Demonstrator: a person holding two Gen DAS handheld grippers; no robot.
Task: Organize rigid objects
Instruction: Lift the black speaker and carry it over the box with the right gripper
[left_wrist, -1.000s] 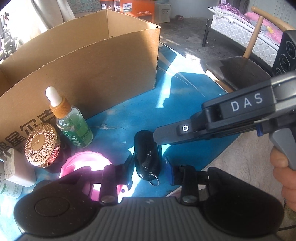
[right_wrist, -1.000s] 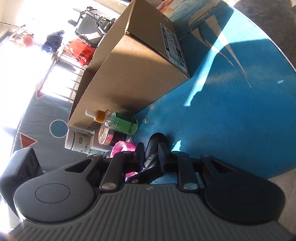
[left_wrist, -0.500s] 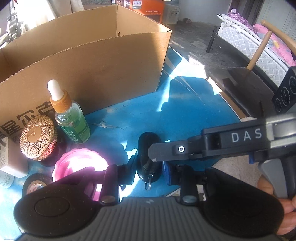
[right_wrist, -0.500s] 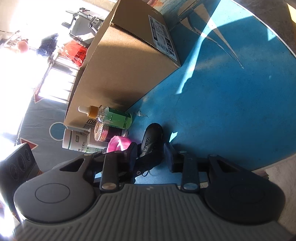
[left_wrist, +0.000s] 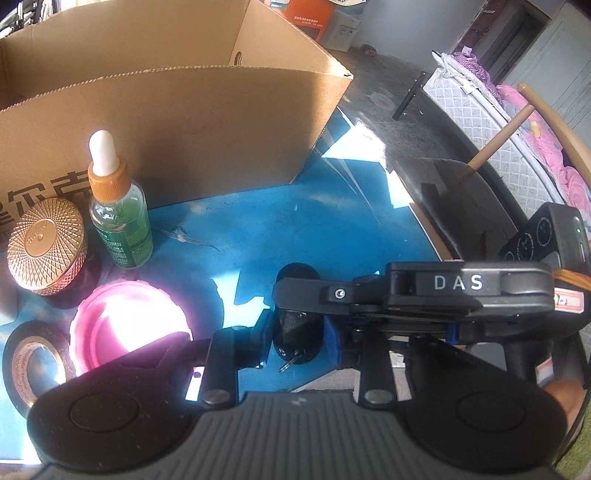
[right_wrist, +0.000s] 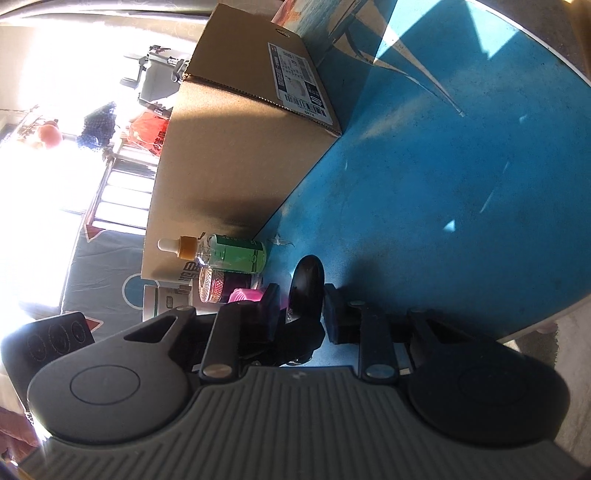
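Here we note a black fob (left_wrist: 295, 325), oval and glossy, lying on the blue tabletop (left_wrist: 295, 221) near its front edge. Its long axis runs from that edge back toward the carton (left_wrist: 184, 122); the end with the metal ring (left_wrist: 286, 365) points at the front edge, the rounded end at the carton.

Left gripper (left_wrist: 298, 341): fingers part open, one on each side of the fob, close to its flanks. We cannot tell whether the pads touch it. Right gripper (right_wrist: 301, 306): reaches in across the fob from the right edge, rolled on its side, fingers also apart with the fob's rounded end between them. Contact not clear there either; the fob lies flat on the tabletop.

Left of the fob stands a pink lid (left_wrist: 129, 325), then a tape roll (left_wrist: 26, 362) at the left. Behind these, against the carton wall, are a gold-capped jar (left_wrist: 46, 243) and an upright green dropper bottle (left_wrist: 118, 206).
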